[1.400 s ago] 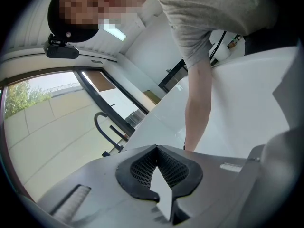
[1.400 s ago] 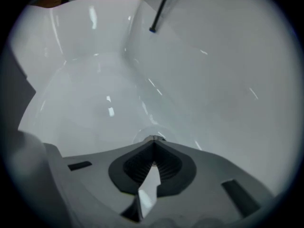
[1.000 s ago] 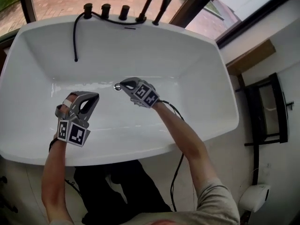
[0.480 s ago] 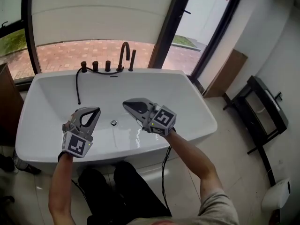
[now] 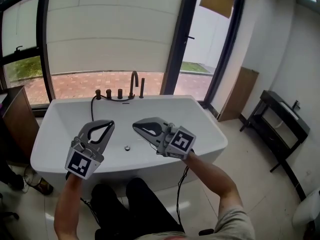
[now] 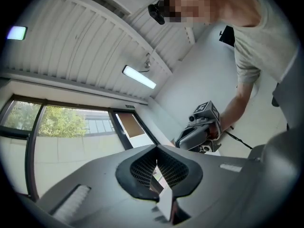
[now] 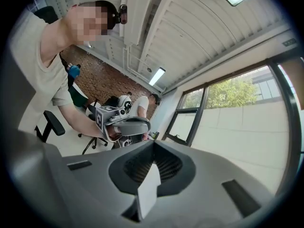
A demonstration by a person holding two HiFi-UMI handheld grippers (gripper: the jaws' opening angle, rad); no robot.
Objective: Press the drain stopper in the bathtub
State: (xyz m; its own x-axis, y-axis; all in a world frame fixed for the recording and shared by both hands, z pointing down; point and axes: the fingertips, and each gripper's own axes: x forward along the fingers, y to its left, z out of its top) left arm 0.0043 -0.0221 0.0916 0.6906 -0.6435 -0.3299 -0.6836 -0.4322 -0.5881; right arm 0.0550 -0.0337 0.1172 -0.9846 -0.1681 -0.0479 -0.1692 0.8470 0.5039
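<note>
Both grippers hang above the near half of the white bathtub [image 5: 212, 132], and both have their jaws pressed together with nothing between them. Each gripper view shows the two tips meeting in front of ceiling and window. In the head view the left gripper [image 5: 108, 125] sits at about 9 o'clock of the drain stopper [image 5: 127, 148] and the right gripper [image 5: 136, 126] at about 1 o'clock. The stopper is a small round metal cap on the tub floor, below the gap between them and well apart from both. The faucet [image 5: 133, 85] stands at the tub's 12 o'clock rim. I judge the press not yet begun. My worry is aim: both gripper cameras tilt up at the ceiling, so only the head view shows me the stopper, and there it is tiny. Coming down off-centre, a closed tip could skid off the cap onto glossy enamel, or push one edge so the stopper tilts and fails to latch. The black cable [image 5: 181, 186] under my right arm might also catch on the rim.
</note>
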